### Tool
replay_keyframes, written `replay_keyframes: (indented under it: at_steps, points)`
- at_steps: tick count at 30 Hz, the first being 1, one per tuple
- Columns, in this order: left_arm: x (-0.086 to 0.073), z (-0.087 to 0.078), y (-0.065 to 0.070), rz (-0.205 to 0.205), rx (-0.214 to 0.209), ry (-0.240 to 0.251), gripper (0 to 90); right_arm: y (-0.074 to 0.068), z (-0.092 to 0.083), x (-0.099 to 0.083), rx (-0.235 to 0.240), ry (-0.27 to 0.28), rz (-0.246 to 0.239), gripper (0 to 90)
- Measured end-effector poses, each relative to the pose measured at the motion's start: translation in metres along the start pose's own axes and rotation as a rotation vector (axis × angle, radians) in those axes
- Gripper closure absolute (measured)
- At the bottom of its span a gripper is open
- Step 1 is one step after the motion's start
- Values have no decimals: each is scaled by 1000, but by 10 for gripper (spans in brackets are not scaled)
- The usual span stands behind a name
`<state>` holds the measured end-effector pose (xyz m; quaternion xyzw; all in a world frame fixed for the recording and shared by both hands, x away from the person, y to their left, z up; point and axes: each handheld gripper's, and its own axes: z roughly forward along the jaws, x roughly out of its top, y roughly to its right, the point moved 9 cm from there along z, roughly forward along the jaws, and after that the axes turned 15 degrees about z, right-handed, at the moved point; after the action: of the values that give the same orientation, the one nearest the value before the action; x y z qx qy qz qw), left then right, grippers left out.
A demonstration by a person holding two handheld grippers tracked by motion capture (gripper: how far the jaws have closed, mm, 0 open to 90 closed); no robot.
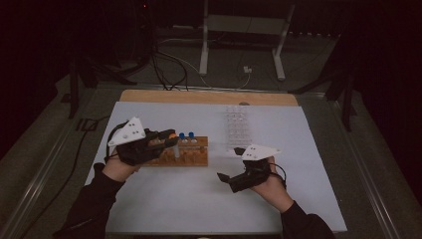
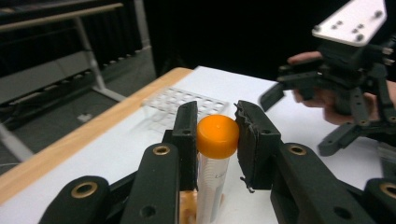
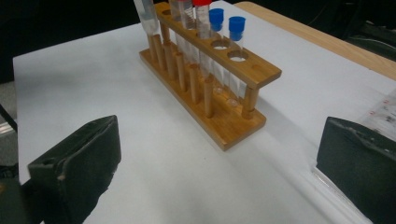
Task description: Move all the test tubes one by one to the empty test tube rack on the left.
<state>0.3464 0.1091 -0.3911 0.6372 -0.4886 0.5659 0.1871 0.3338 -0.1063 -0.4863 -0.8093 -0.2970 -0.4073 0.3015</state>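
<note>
Gripping an orange-capped tube with our left gripper, we press the black ridged fingers against its smooth, rounded cap; the clear cylindrical body hangs below them, just above the left part of the wooden rack. Our right gripper hovers over the white bench near and to the right of the rack, its blocky, matte fingers spread wide with nothing between them. The rack is a long slab with round holes and turned pegs, holding clear tubes with two blue caps and a red one. A clear plastic grid tray sits farther right.
</note>
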Motion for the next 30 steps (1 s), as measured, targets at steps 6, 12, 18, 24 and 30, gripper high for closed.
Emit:
replay_keyframes:
  at_steps: [6, 12, 18, 24, 30]
  points:
    - [-3, -19, -20, -14, 74, 1, 718, 3, -4, -1, -3, 2, 1, 1]
    - [-13, -34, -42, -26, 161, -12, 718, 3, -6, 1, 6, 11, 1, 1]
    - [-37, -36, -62, -72, 232, -37, 718, 1, -6, 0, 10, 9, -9, 1]
    - [-54, -38, -74, -106, 262, -61, 718, 2, -7, 0, 18, 6, -9, 1]
    - [-69, -32, -77, -152, 248, -62, 718, 1, -7, -1, 21, 5, -14, 1]
